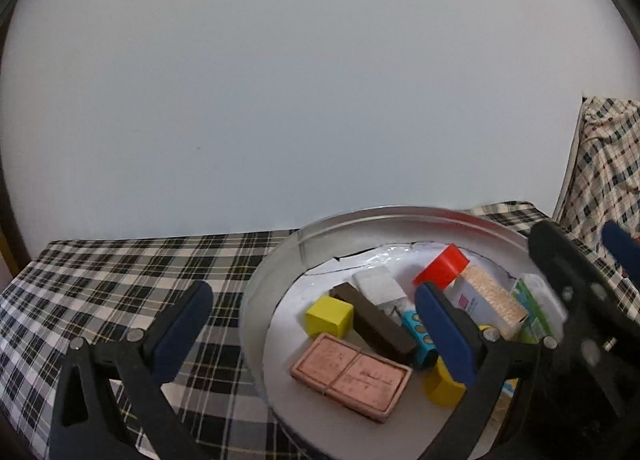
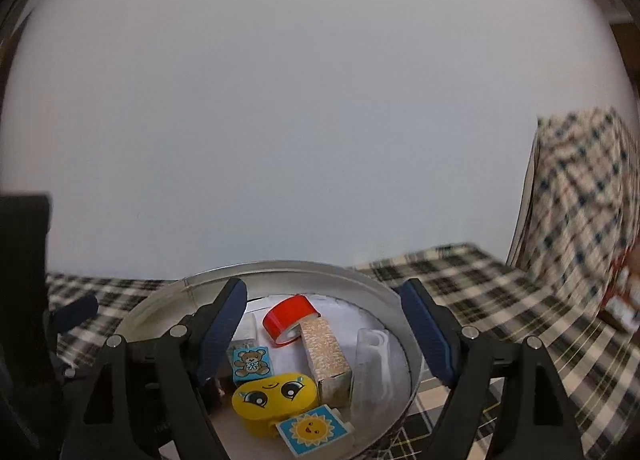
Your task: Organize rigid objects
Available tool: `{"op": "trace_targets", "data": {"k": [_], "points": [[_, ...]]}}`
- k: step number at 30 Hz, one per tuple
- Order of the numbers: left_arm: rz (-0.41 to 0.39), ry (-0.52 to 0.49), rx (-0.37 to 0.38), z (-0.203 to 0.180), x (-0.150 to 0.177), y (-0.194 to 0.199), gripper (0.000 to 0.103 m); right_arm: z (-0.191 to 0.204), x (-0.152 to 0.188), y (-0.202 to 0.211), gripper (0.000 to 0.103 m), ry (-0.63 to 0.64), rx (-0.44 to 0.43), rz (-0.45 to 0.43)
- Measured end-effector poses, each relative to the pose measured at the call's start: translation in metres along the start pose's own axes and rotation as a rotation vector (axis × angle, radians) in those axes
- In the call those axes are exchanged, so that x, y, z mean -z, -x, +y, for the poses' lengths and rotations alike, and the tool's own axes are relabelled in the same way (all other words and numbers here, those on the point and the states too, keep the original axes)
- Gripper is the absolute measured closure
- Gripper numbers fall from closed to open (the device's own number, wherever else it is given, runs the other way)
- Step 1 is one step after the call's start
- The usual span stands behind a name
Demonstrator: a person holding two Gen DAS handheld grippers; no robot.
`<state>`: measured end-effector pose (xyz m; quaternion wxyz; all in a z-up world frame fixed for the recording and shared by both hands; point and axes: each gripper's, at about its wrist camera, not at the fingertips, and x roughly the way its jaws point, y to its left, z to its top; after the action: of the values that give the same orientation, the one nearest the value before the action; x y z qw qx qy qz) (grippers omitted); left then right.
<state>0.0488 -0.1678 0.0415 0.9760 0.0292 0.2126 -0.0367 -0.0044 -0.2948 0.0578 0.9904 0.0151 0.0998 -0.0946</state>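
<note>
A round metal tin (image 1: 256,300) holds several rigid objects: a yellow cube (image 1: 329,315), a dark brown bar (image 1: 376,324), a pink-brown flat block (image 1: 352,374), a white block (image 1: 378,284) and a red tape roll (image 1: 442,266). My left gripper (image 1: 316,334) is open and empty, its right finger over the tin. In the right wrist view the tin (image 2: 360,280) holds the red tape roll (image 2: 290,318), a yellow face block (image 2: 276,394), a teddy tile (image 2: 250,362), a sun tile (image 2: 312,430) and a tan box (image 2: 326,356). My right gripper (image 2: 326,340) is open and empty above them.
A black-and-white plaid cloth (image 1: 100,284) covers the table. A white wall stands behind. A plaid-draped thing (image 2: 580,212) rises at the right. The right gripper's body (image 1: 580,300) shows at the right of the left wrist view.
</note>
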Motion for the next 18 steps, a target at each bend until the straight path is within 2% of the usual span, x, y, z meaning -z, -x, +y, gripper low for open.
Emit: {"op": "trace_targets", "data": {"k": [12, 15, 18], "points": [[-0.06, 0.015, 0.027, 0.008, 0.011, 0.027, 0.001, 0.003, -0.001, 0.029, 0.018, 0.013, 0.037, -0.105], [-0.071, 0.018, 0.029, 0.009, 0.013, 0.032, 0.001, 0.001, 0.0, 0.037, 0.013, 0.016, 0.05, -0.132], [-0.084, 0.015, 0.03, 0.009, 0.015, 0.038, 0.001, -0.001, 0.001, 0.049, 0.012, 0.016, 0.057, -0.172]]}}
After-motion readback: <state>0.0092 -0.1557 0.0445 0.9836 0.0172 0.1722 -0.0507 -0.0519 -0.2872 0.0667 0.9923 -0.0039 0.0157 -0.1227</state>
